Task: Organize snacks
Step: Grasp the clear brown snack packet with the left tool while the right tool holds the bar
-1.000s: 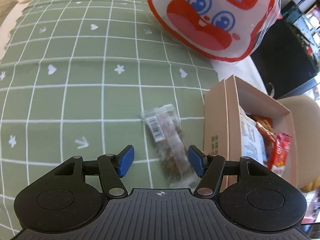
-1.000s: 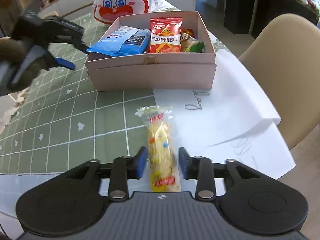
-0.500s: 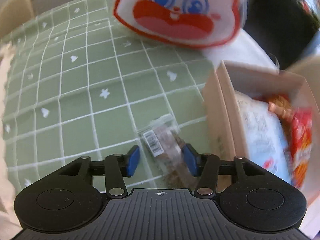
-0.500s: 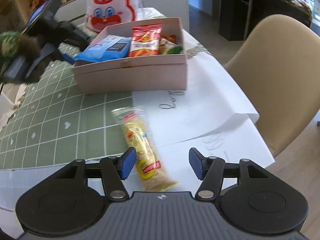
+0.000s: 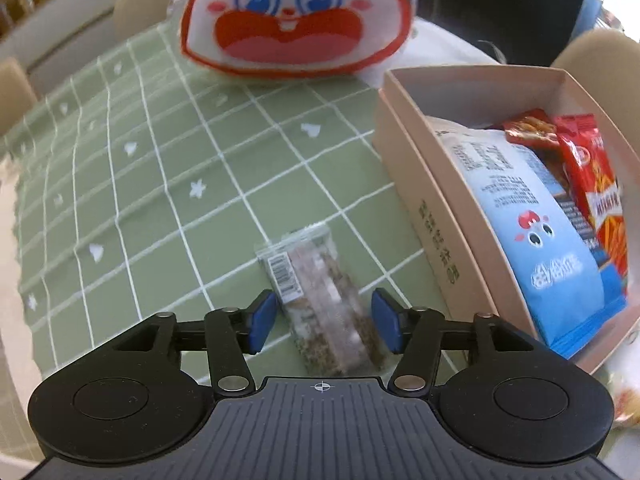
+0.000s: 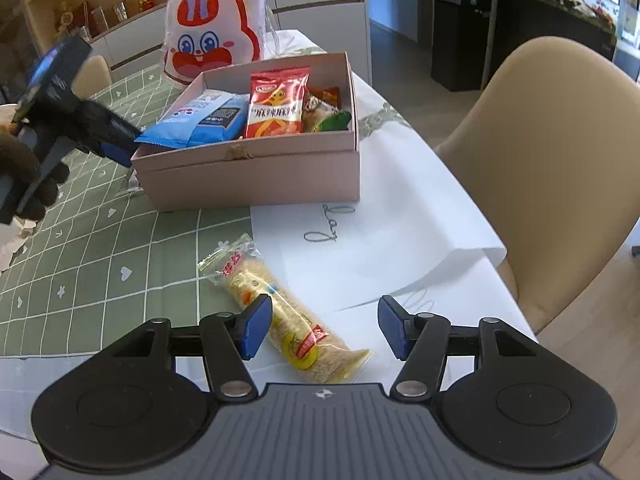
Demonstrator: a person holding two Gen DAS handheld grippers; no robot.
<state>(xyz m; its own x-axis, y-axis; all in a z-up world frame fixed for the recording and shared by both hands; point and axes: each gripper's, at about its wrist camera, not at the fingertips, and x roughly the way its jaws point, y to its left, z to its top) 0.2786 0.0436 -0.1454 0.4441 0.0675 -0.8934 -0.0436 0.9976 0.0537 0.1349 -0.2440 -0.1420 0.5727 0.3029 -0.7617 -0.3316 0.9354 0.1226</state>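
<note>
On the green checked tablecloth (image 5: 160, 184) the pink box (image 6: 256, 176) already holds several packets, but my opening left claw (image 5: 324, 320) straddles an ungripped brown grain bar (image 5: 324, 304) and my right claw (image 6: 326, 326) gapes over a yellow rice-cracker roll (image 6: 288, 320).

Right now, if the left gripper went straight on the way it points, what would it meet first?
Most likely the brown grain bar, lying on the green tablecloth between the opening jaws of the left gripper, untouched by either pad. Depth is unclear, but nothing else lies ahead.
</note>
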